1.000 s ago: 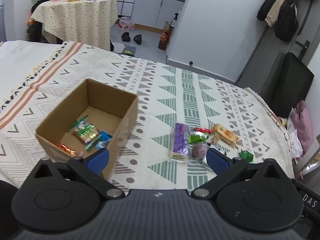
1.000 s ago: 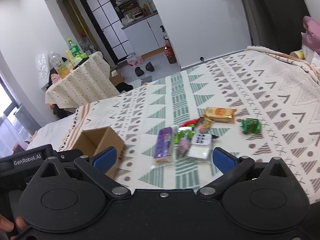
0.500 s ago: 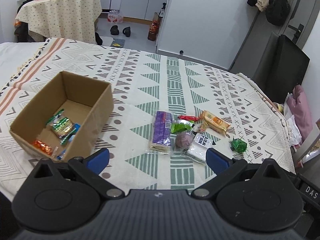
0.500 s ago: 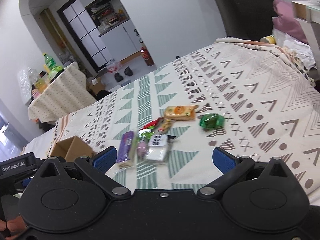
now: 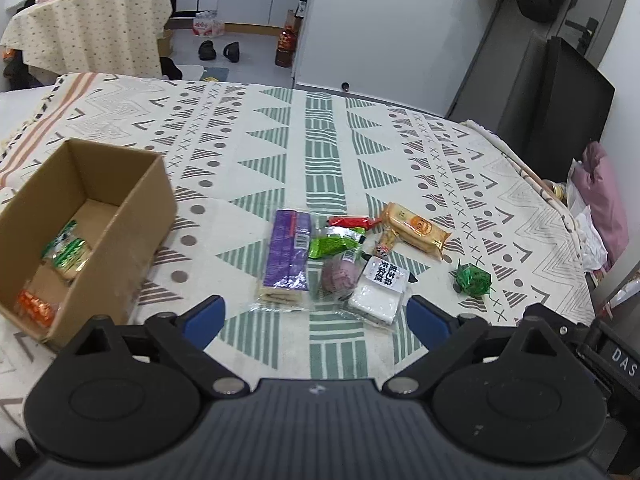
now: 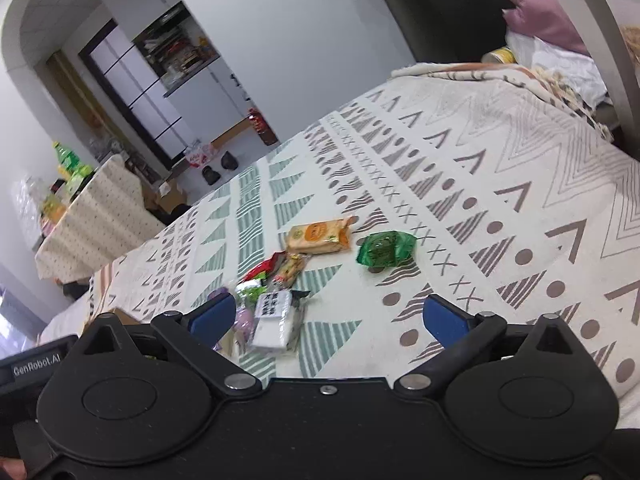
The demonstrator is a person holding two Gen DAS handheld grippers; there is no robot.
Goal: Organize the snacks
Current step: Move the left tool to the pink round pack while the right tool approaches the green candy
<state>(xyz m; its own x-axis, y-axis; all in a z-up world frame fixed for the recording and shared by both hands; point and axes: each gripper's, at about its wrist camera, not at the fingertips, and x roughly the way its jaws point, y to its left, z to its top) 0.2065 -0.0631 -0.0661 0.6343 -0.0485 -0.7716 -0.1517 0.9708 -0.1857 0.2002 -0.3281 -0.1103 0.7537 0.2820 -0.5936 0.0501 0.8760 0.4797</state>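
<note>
An open cardboard box [image 5: 132, 216] stands at the left of the patterned cloth, holding a green packet [image 5: 66, 254] and an orange one [image 5: 34, 306]. Loose snacks lie right of it: a purple wafer pack [image 5: 288, 254], a white packet [image 5: 382, 290] [image 6: 276, 318], an orange biscuit pack [image 5: 416, 230] [image 6: 318, 236] and a green wrapped sweet [image 5: 472, 280] [image 6: 384, 248]. My left gripper [image 5: 316, 318] is open above the cloth's near edge, just short of the purple pack and white packet. My right gripper [image 6: 326, 318] is open, empty, with the green sweet ahead of it.
A patterned cloth [image 5: 320, 152] covers the table. A small table with bottles [image 5: 92, 20] stands at the far left. A black panel [image 5: 568, 100] and pink bag [image 5: 600, 196] sit past the right edge. Shoes [image 5: 220, 50] lie on the floor.
The left gripper has swung right, so the box slid toward the left edge and the snacks came to the centre. The right gripper has swung right toward the green sweet. Both stayed open.
</note>
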